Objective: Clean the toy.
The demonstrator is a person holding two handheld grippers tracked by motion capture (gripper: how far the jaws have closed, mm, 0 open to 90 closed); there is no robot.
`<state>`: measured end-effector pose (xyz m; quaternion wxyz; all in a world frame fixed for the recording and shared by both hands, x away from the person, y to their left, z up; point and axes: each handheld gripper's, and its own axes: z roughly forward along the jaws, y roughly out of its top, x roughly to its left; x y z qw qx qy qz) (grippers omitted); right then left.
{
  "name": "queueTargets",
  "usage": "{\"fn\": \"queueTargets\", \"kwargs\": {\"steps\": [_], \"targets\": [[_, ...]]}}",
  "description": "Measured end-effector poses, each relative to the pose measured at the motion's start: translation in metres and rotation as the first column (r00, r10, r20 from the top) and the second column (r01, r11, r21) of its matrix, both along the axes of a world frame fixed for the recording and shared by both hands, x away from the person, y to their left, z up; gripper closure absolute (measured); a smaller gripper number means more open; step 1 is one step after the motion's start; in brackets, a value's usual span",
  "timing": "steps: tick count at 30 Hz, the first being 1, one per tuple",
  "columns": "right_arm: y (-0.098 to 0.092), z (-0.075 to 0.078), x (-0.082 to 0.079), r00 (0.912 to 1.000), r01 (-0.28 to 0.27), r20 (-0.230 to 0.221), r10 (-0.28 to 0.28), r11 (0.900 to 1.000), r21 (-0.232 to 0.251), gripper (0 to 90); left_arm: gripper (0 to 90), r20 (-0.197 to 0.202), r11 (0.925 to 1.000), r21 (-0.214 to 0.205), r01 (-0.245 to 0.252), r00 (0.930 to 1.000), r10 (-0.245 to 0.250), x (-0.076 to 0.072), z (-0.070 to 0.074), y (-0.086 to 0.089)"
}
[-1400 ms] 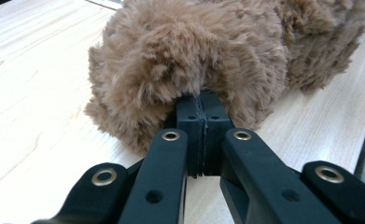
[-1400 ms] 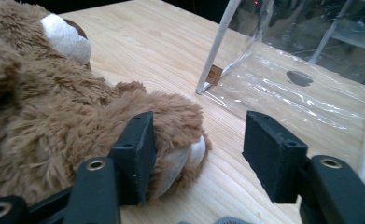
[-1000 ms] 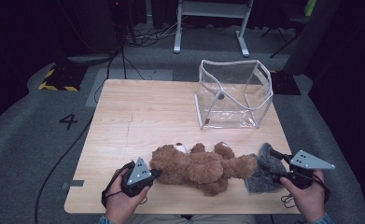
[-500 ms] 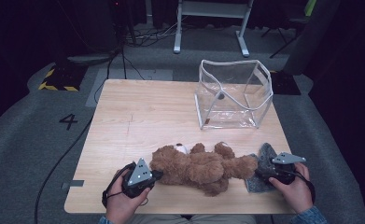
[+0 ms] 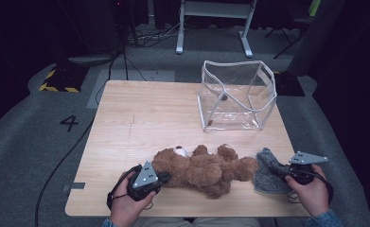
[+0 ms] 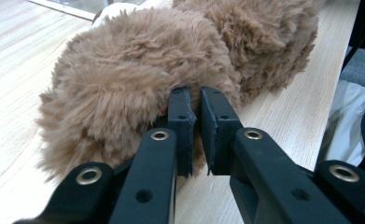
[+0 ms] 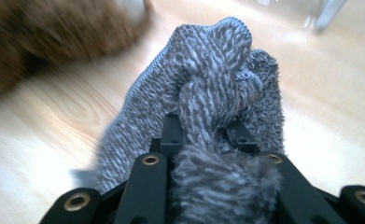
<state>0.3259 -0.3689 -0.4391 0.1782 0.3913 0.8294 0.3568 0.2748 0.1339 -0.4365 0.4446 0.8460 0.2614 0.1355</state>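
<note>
While left hand-held gripper (image 6: 195, 135) pinches teddy bear (image 5: 206, 169) fur, right hand-held gripper (image 7: 207, 140) jaws just closed, clenching grey knit cloth (image 7: 208, 84); lift ready.

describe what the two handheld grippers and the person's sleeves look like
Both grippers, left gripper and right gripper, are black, each topped with a grey three-cornered plate dotted with small marks. Their jaws are black bars with brass-ringed holes and flat dark pads. A black cable loops from each. Blue sleeves show at the wrists.

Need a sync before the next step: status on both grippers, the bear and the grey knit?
Left gripper nearly shut, pinching teddy bear fur. Right gripper just closed on grey knit garment. Clear bag stands apart; nothing in the way.
</note>
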Motion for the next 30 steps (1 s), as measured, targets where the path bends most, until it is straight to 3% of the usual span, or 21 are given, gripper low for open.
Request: {"fn": "queueTargets", "kwargs": {"steps": [5,9,13,18,19,20,22,24,25,26,27,30], "targets": [[0.013,0.038,-0.018,0.9951,-0.065,0.077,0.063,0.9976,0.024,74.2,79.9,-0.003,0.9999,-0.014,-0.007,1.0000,0.007,0.002,-0.002,0.000],[0.026,0.068,-0.033,0.9816,-0.135,0.142,0.128,0.9899,0.044,74.1,79.2,0.003,0.9999,-0.013,-0.011,0.9999,0.011,0.005,-0.002,0.000],[0.043,0.094,-0.041,0.9591,-0.207,0.202,0.199,0.9781,0.021,74.1,78.7,0.002,0.9999,-0.010,-0.009,1.0000,0.009,0.007,-0.003,0.000],[0.073,0.116,-0.044,0.9255,-0.304,0.245,0.289,0.9522,0.028,74.0,77.7,0.005,0.9999,-0.006,-0.014,0.9999,0.014,0.008,-0.003,-0.002],[0.080,0.119,-0.046,0.9286,-0.310,0.228,0.293,0.9499,0.042,74.0,77.6,0.013,0.9999,0.001,-0.013,0.9998,0.013,0.008,-0.002,-0.002],[0.087,0.122,-0.046,0.9138,-0.340,0.247,0.323,0.9398,0.031,74.0,77.6,0.012,0.9999,-0.002,-0.014,0.9998,0.014,0.008,-0.002,-0.002],[0.103,0.126,-0.047,0.9007,-0.375,0.249,0.356,0.9265,0.031,74.0,77.4,0.003,0.9999,-0.006,-0.011,0.9999,0.011,0.008,-0.003,-0.003],[0.119,0.129,-0.046,0.8724,-0.426,0.276,0.404,0.9043,0.025,73.9,77.4,0.002,0.9999,-0.008,-0.012,0.9999,0.012,0.008,-0.003,-0.003],[0.128,0.130,-0.047,0.8668,-0.442,0.273,0.417,0.8965,0.033,73.9,77.3,0.003,0.9999,-0.008,-0.013,0.9999,0.013,0.008,-0.003,-0.003],[0.137,0.131,-0.045,0.8496,-0.471,0.285,0.444,0.8817,0.030,73.9,77.3,0.002,0.9999,-0.008,-0.013,0.9999,0.013,0.008,-0.003,-0.003],[0.147,0.130,-0.045,0.8399,-0.489,0.288,0.460,0.8714,0.034,73.9,77.3,0.000,0.9999,-0.009,-0.013,0.9999,0.013,0.008,-0.003,-0.003],[0.177,0.126,-0.045,0.7979,-0.558,0.290,0.529,0.8298,0.022,73.7,77.3,0.011,1.0000,0.006,-0.004,0.9999,0.004,0.008,-0.002,-0.003]]}}
